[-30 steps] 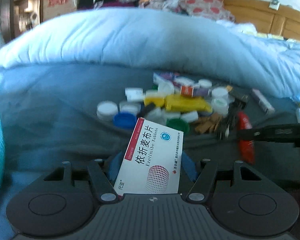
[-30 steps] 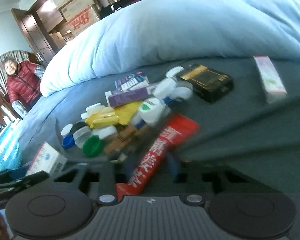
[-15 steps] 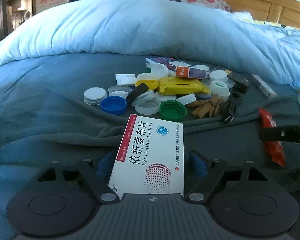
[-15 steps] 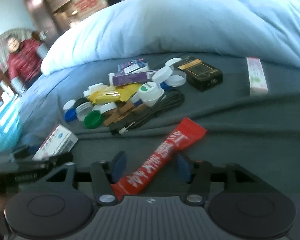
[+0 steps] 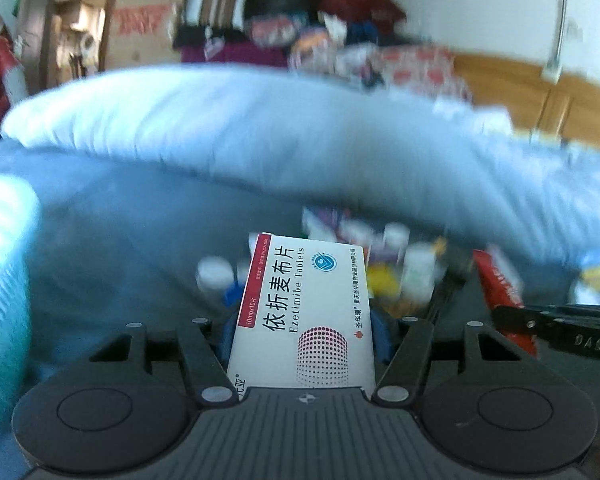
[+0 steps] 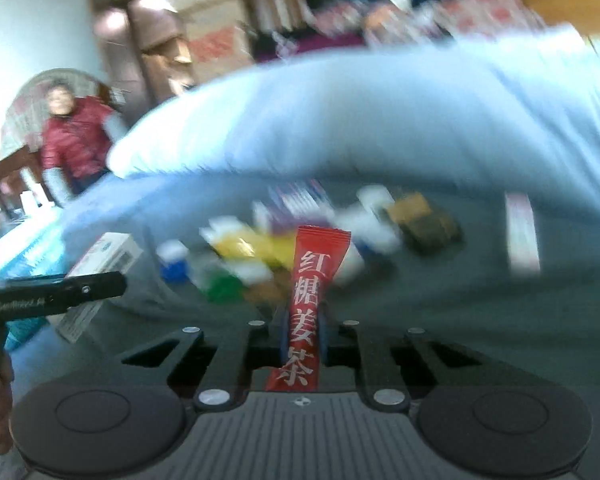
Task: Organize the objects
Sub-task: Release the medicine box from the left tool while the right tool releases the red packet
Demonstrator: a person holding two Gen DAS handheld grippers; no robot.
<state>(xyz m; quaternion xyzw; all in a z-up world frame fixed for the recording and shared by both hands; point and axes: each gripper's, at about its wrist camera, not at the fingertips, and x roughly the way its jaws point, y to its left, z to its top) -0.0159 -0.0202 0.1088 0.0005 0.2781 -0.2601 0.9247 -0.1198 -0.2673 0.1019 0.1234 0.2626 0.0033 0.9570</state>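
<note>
Both tools raised off bed; right tool point(image 6: 303, 330) now clamps red sachet point(image 6: 308, 300).

Smooth cardboard tablet box point(image 5: 304, 312), glossy red foil sachet point(image 6: 310, 292), matt grey cloth blanket point(image 6: 480, 320).

White Ezetimibe tablet box point(image 5: 300, 316), red stripe on its left edge, dotted red graphic near the bottom, standing nearly upright, tilted slightly, clamped between blue pads of the left gripper point(image 5: 302, 330), lifted above the grey sheet. Red ginger tea sachet point(image 6: 310, 304), white Chinese lettering, long and narrow, upright, pinched at its lower half in the right gripper point(image 6: 303, 338). Blurred pile of bottle caps and small boxes point(image 6: 284, 240) behind on the bed.
</note>
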